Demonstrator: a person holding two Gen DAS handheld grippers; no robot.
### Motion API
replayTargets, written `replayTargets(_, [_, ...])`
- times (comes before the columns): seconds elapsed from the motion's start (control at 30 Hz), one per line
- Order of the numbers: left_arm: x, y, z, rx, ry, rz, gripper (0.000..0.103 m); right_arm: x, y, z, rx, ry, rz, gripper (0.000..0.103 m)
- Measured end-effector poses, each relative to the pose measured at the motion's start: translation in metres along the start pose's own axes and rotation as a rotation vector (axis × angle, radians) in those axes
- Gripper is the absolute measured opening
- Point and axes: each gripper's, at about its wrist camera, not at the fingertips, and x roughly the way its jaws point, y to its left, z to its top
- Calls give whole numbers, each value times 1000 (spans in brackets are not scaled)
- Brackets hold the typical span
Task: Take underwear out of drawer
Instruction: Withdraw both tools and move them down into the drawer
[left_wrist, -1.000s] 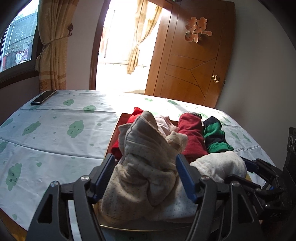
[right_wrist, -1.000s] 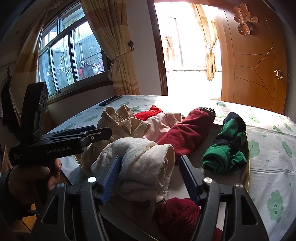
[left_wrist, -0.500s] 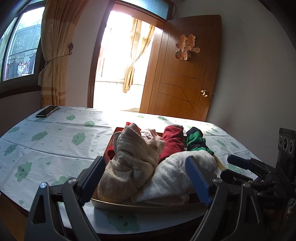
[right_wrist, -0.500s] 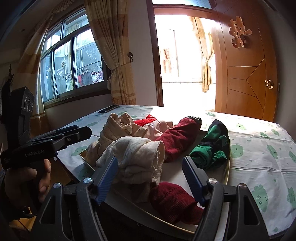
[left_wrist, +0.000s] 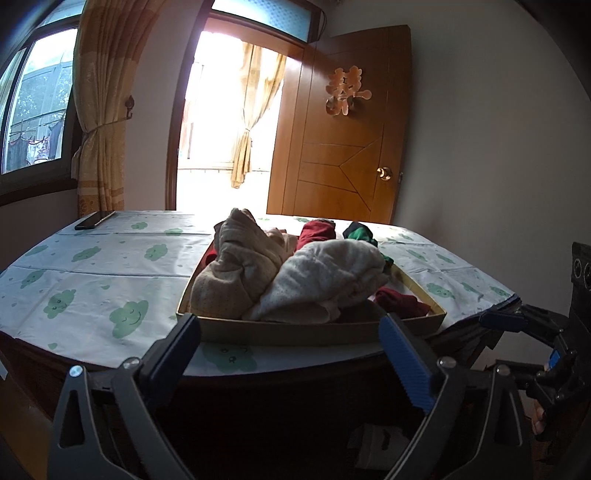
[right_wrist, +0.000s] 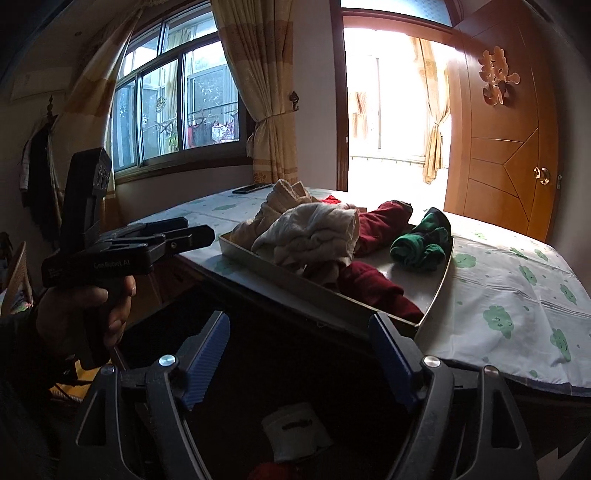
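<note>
A shallow drawer tray (left_wrist: 295, 330) (right_wrist: 280, 275) sits on the table, filled with rolled garments. A beige dotted piece (left_wrist: 236, 273) and a whitish piece (left_wrist: 325, 280) (right_wrist: 314, 232) lie at the front. Dark red pieces (left_wrist: 317, 230) (right_wrist: 373, 280) and a green-black roll (right_wrist: 421, 243) (left_wrist: 360, 234) lie behind. My left gripper (left_wrist: 290, 332) is open and empty, in front of and below the tray's near wall. My right gripper (right_wrist: 299, 334) is open and empty, below the tray's near corner. The left gripper also shows at the left in the right wrist view (right_wrist: 162, 240).
The table carries a white cloth with green clouds (left_wrist: 103, 280) (right_wrist: 517, 295). A dark phone (left_wrist: 94, 219) lies at its far left. A wooden door (left_wrist: 343, 147) stands behind. A window and curtains (right_wrist: 258, 92) are on the left. A white object (right_wrist: 295, 430) lies on the floor below.
Both grippers have pulled back and down from the garment pile, from around the clothes to below the table edge. Both stay open and empty. The garments remain in the tray.
</note>
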Motion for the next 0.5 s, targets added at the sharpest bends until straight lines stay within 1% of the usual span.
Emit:
replayTargets(0.13, [-3,-4,-17,33,28,15,99,5,7,-24,-36,119,15,80])
replayTargets(0.23, [0,-4,-25,52,57,31,99,20,8,-42,-34,240,38,80])
replayTargets(0.37, [7,0,-33,57,107,50,100,41,4,-57,14,373,86,80])
replayTargets(0.5, [13,3,-39,61,151,64,100,62,3,-67,48,501,103,80])
